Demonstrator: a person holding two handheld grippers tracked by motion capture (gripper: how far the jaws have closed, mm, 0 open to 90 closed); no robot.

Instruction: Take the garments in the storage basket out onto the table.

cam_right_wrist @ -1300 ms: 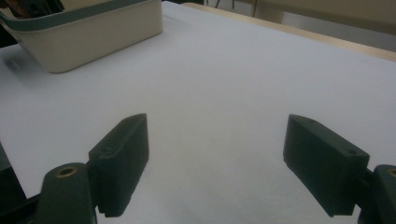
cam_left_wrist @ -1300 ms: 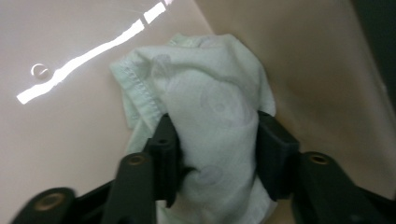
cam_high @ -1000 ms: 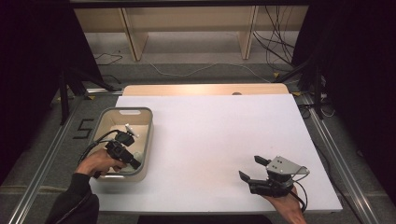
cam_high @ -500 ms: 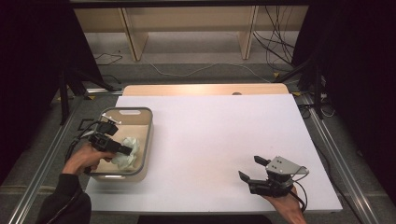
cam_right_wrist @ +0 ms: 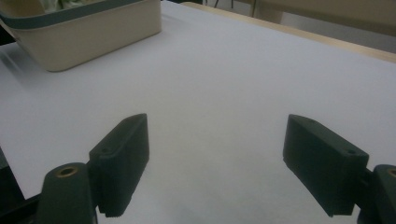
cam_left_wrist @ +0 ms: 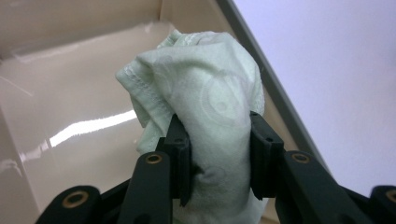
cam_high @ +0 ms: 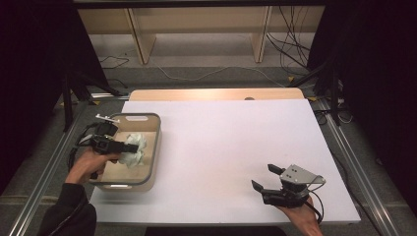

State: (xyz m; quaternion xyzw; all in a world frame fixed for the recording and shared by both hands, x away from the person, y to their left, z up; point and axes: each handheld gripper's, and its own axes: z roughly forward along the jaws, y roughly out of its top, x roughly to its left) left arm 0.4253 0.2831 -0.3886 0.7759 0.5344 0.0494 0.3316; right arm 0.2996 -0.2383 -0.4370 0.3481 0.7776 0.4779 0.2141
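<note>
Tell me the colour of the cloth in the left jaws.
Pale green cloth; the left gripper view shows it best.

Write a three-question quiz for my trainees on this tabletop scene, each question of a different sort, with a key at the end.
1. True or false: the right gripper is shut on the cloth.
2. Multiple choice: the pale green cloth sits A) on the white table top, B) over the beige bin, between the left gripper's fingers, C) on the floor.
3. Fill in: the bin stands at the table's ____ side in the high view.

Key
1. False: it rests open above the bare table top, nothing between its fingers.
2. B: the left gripper is clamped on the bunched cloth over the bin.
3. Left.
</note>
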